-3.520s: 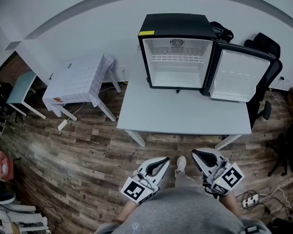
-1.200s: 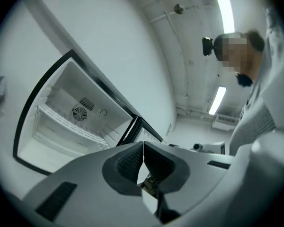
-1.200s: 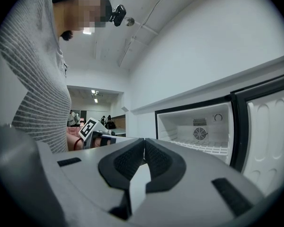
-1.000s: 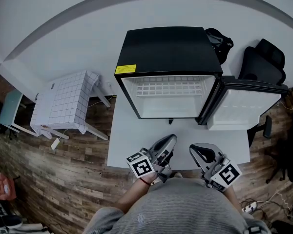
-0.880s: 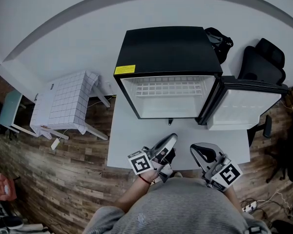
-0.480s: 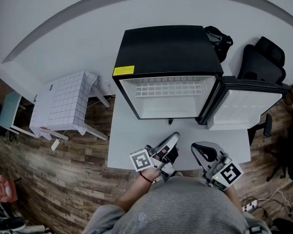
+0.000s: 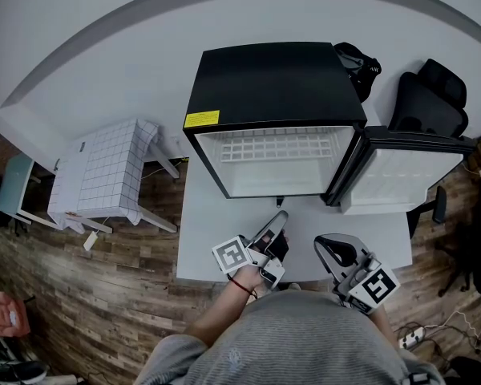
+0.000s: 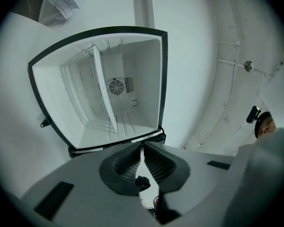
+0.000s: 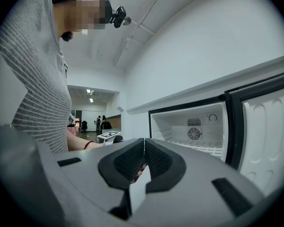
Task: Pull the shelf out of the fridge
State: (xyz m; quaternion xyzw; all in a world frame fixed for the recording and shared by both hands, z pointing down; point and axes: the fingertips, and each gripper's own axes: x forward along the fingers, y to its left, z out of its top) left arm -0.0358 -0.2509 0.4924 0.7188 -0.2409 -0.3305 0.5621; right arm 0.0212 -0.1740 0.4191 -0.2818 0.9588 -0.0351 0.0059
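Since the head view looks almost straight down, you get the whole layout at once. Black mini fridge (image 7: 276, 79) sits at the far side of a pale grey surface (image 7: 212, 239) up against a white wall, with its door (image 7: 397, 175) swung wide open to the right. The white wire shelf (image 7: 268, 147) is in its slot high up inside the fridge. Left tongs (image 7: 281, 215) hang over the surface just in front of the opening, and right tongs (image 7: 321, 244) are nearer the front edge. Neither touches the fridge. Room-wise there's a wood plank floor (image 7: 88, 295), a small table with a grid-pattern cloth (image 7: 104, 171) off to the left, a black office chair (image 7: 429, 95) behind the door and a dark bag (image 7: 359, 58) by the wall.

Left gripper view comes out rolled, so the fridge looks tipped over. The shelf (image 8: 104, 96) shows as a near-vertical strip across the white interior, with a fan grille (image 8: 116, 87) on the back wall. Jaws are pressed together with nothing between them.

Right gripper view has those jaws closed and empty too. The open fridge is on the right with the shelf (image 9: 199, 145) inside, a person's grey striped top (image 9: 38, 79) is on the left, and a long room with ceiling lights (image 9: 90, 92) runs off behind
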